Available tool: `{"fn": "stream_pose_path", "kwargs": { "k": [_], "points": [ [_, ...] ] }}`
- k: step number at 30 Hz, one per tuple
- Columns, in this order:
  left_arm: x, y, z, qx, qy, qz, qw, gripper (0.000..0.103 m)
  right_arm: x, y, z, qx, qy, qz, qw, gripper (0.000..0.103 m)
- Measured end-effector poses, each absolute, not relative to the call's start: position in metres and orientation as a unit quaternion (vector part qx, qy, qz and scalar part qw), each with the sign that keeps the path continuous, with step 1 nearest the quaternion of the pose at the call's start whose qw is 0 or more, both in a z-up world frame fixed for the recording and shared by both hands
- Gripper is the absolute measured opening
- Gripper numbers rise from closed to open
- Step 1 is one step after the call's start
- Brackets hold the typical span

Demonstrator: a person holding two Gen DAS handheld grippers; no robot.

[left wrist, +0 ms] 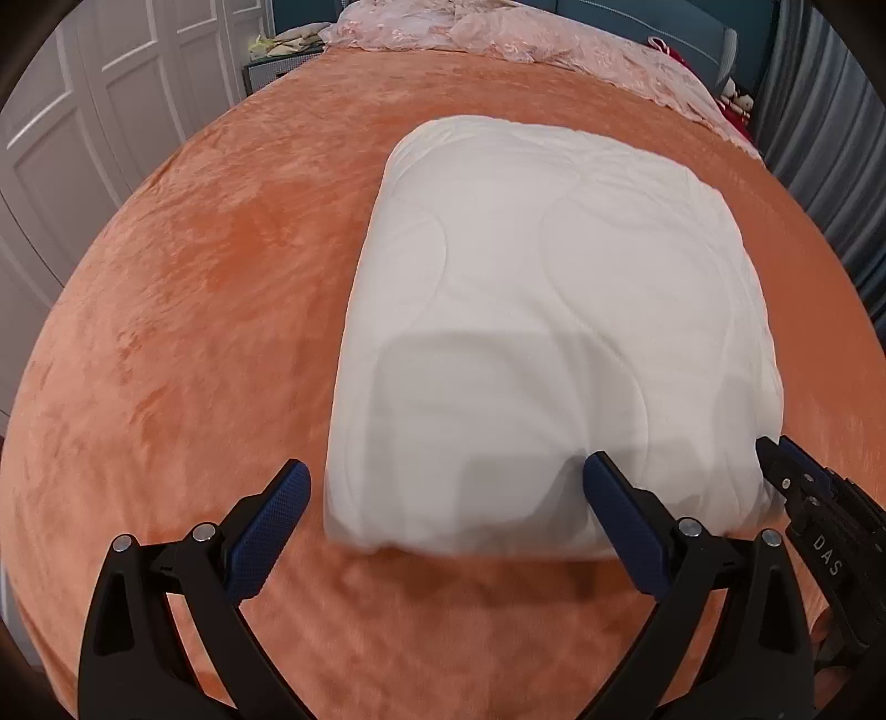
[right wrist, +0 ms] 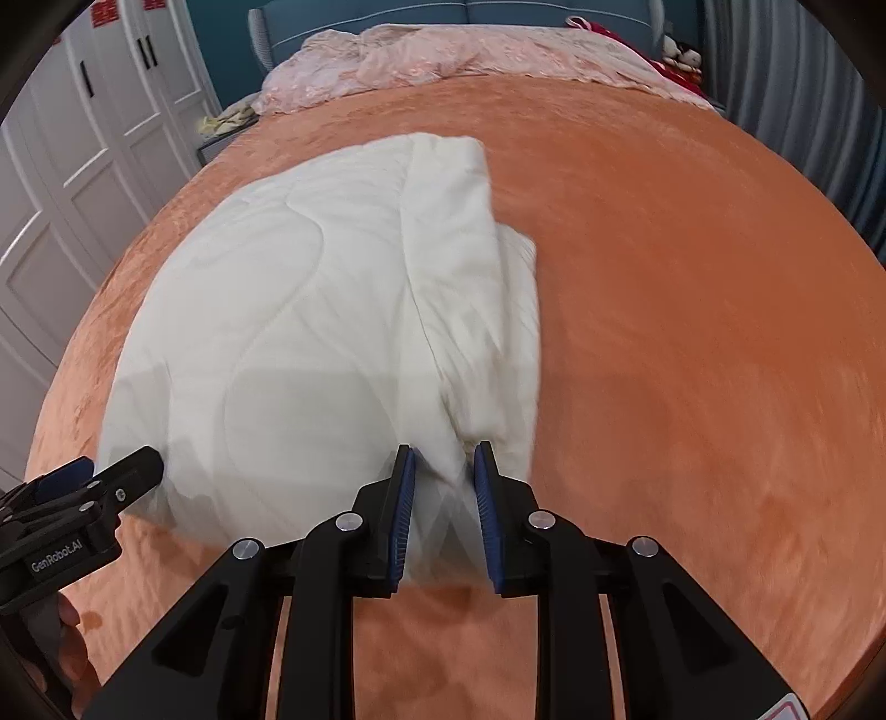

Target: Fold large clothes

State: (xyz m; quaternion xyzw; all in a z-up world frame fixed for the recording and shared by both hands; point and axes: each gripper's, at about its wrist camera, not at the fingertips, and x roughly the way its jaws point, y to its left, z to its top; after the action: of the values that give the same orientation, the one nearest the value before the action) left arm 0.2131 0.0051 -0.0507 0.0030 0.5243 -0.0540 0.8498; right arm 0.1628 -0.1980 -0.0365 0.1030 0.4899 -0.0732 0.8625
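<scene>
A thick white quilted garment [left wrist: 554,310] lies folded into a bulky rectangle on the orange bedspread [left wrist: 194,332]. My left gripper [left wrist: 448,476] is open wide at its near edge, one finger on the bedspread to the left, the other against the bundle's front. It also shows at the left of the right wrist view [right wrist: 111,471]. My right gripper [right wrist: 443,465] is shut on the near right edge of the white garment [right wrist: 310,310], with fabric pinched between its blue pads; it shows in the left wrist view [left wrist: 786,459]. An under layer sticks out along the right side.
A crumpled pink lace cover [right wrist: 454,55] lies at the head of the bed against a blue headboard [right wrist: 360,14]. White wardrobe doors [right wrist: 66,155] stand to the left, grey curtains [left wrist: 819,122] to the right. Red and plush items [right wrist: 678,58] sit at the far right corner.
</scene>
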Motion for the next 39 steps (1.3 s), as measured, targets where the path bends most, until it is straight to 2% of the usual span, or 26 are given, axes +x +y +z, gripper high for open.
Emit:
{"fn": "stream_pose_path", "kwargs": {
  "k": [14, 20, 22, 24, 26, 33, 39],
  "points": [
    [0.161, -0.005, -0.027, 0.036, 0.515, -0.049, 0.855, 0.095, 0.108, -0.191, -0.033, 0.124, 0.524, -0.066, 0.84, 0.027],
    [0.132, -0.006, -0.025, 0.051, 0.514, -0.034, 0.856, 0.096, 0.073, -0.18, -0.021, 0.112, 0.513, -0.057, 0.849, 0.041],
    [0.123, -0.005, -0.025, 0.058, 0.513, -0.028, 0.856, 0.096, 0.06, -0.176, -0.015, 0.109, 0.504, -0.056, 0.855, 0.049],
    [0.113, -0.004, -0.023, 0.063, 0.509, -0.023, 0.858, 0.096, 0.049, -0.173, -0.009, 0.103, 0.492, -0.06, 0.862, 0.064],
    [0.101, -0.003, -0.021, 0.065, 0.501, -0.02, 0.863, 0.096, 0.035, -0.171, -0.001, 0.093, 0.473, -0.067, 0.874, 0.071],
    [0.065, 0.001, -0.019, 0.075, 0.476, -0.007, 0.876, 0.096, 0.0, -0.167, 0.015, 0.079, 0.429, -0.077, 0.896, 0.082],
    [0.044, -0.001, -0.021, 0.082, 0.461, -0.009, 0.884, 0.096, -0.019, -0.163, 0.012, 0.071, 0.415, -0.095, 0.902, 0.085]
  ]
}}
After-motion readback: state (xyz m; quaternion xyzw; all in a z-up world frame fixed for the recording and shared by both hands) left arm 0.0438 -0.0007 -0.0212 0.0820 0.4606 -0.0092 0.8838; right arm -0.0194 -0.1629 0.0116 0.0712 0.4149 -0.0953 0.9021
